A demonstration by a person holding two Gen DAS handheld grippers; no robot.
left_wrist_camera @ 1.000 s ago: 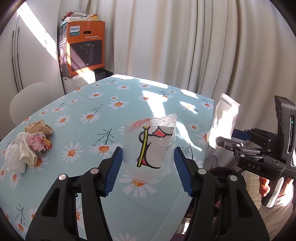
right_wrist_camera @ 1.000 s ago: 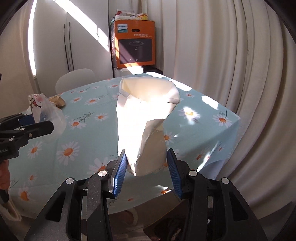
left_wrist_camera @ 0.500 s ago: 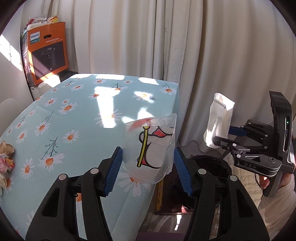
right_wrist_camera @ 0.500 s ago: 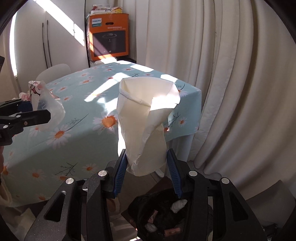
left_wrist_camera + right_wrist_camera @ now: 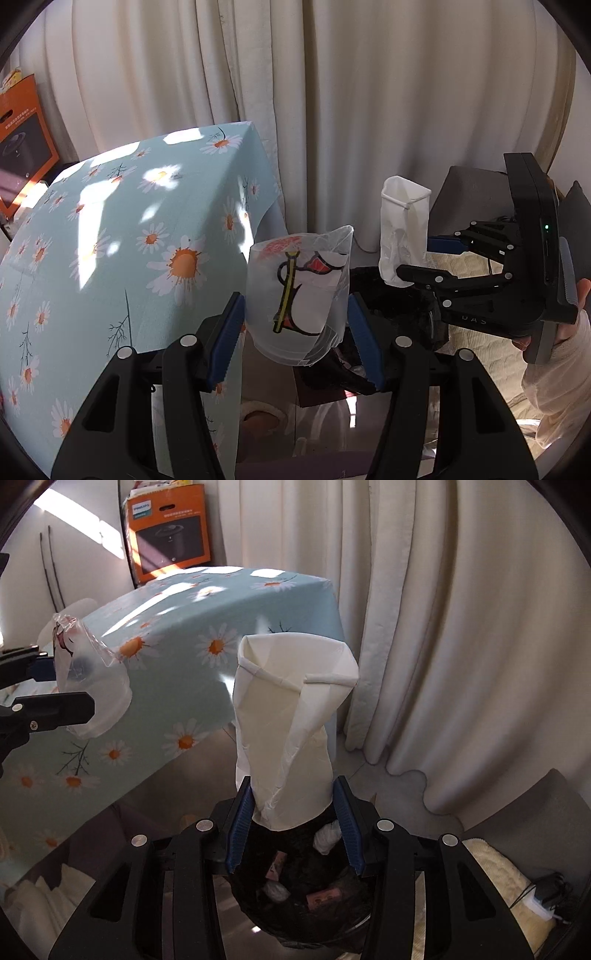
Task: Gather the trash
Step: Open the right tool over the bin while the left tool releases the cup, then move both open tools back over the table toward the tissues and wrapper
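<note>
The right gripper [image 5: 291, 808] pinches a crumpled paper cup [image 5: 291, 723] above the bin [image 5: 299, 897] — the left gripper [image 5: 295, 325] grips a plastic cup [image 5: 299, 295].

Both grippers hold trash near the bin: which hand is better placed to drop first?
Right, probably. The right gripper holds the crushed paper cup directly above the black-lined bin. The left gripper, with the clear plastic cup, seems nearer the bin's edge beside the table.

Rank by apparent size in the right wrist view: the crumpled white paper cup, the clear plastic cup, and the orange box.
1. Crumpled white paper cup, though nearness to the camera inflates it.
2. and 3. Orange box and clear plastic cup look alike.
</note>
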